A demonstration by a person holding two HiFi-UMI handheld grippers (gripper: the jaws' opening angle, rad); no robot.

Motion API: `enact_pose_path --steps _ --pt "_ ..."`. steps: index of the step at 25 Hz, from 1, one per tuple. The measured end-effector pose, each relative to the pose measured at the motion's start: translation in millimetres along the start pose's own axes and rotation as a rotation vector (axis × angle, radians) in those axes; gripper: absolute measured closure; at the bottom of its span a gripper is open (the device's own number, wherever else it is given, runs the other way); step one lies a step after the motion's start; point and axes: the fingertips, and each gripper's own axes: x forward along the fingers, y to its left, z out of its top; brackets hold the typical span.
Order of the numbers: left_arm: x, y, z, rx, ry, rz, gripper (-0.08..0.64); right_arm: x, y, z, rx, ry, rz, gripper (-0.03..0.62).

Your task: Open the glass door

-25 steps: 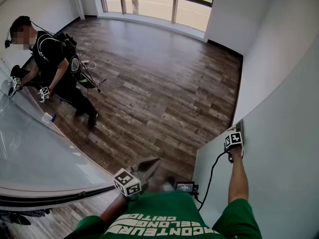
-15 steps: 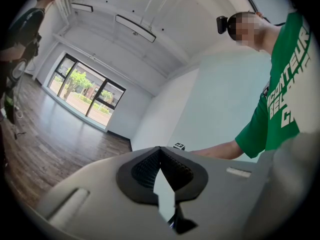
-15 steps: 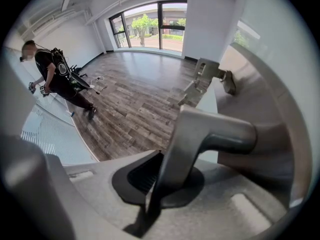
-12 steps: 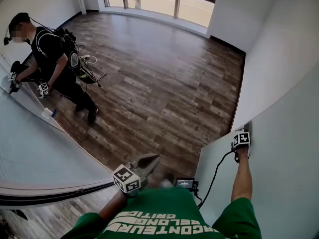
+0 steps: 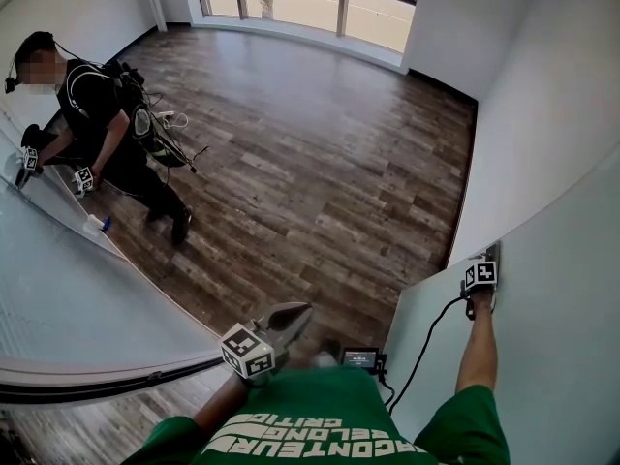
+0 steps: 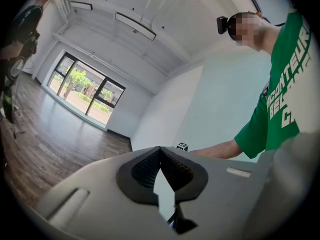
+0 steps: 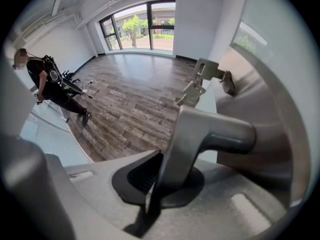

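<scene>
The right gripper (image 7: pixel 160 176) has its jaws clamped tight on the metal lever handle (image 7: pixel 210 129) of the glass door (image 5: pixel 542 347). The lever bends off to the right of the fingers, and the door's pale pane fills the space just behind it. I judge the handle stiff and smooth, so the pads could slide along it. A hold close to the bend, as now, looks soundest. The pane is probably heavy and breakable, better swung evenly than jerked. Just past the fingertips the latch fitting (image 7: pixel 200 84) stands on the door's edge. The left gripper (image 5: pixel 294 314) is held by the person's chest, well apart from the door, its jaws together on nothing. Beyond both grippers lies bare wooden floor (image 5: pixel 320 163), which looks like ample room for the door to swing. Far to the left of the fingers a second person (image 5: pixel 97 114) works at another glass panel (image 5: pixel 58 298), and windows (image 5: pixel 291 3) close the far end.
</scene>
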Motion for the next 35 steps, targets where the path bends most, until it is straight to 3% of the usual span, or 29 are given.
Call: enact_pose_path --steps 23,35 --pt "26 -9 -10 -0.01 0.01 0.004 0.543 1 -71 -16 0.099 0.005 -0.026 0.6" --pt "31 -18 -6 -0.005 0.011 -0.019 0.543 -1 -69 -17 0.1 0.002 -0.018 0.6"
